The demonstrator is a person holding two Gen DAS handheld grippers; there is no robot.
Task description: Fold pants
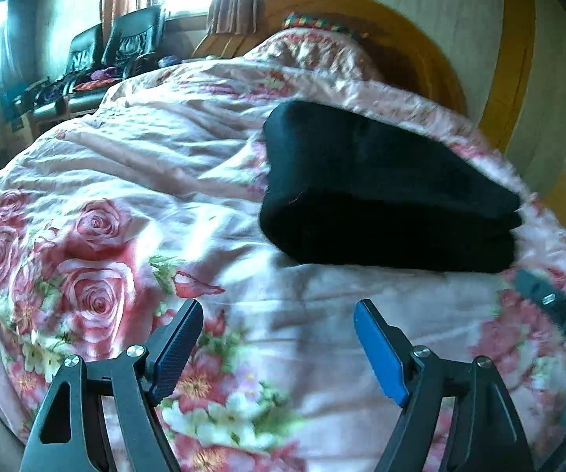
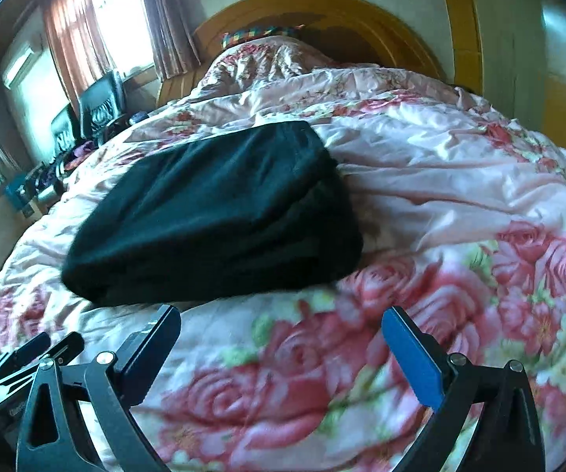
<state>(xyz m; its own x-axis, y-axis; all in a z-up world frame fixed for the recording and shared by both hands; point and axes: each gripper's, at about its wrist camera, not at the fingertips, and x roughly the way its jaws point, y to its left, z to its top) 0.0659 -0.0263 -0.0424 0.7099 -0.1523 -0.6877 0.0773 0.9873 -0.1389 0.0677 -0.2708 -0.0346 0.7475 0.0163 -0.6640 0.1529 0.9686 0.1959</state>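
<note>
Black cloth, the pants (image 2: 212, 212) lie folded into a thick, layered block on the rose-printed quilt (image 2: 460, 204), toward the middle of the bed and below the curved wooden headboard (image 2: 322, 11). Edges look roughly squared, so the folding seems done or nearly so; at most a final tidy or press may remain. The left gripper (image 1: 279, 338) hangs just short of the bundle, jaws spread and empty. The right gripper (image 2: 283, 338) is likewise released, gripping nothing, near the bundle's front edge. Dark chairs (image 1: 125, 43) stand by the window.
</note>
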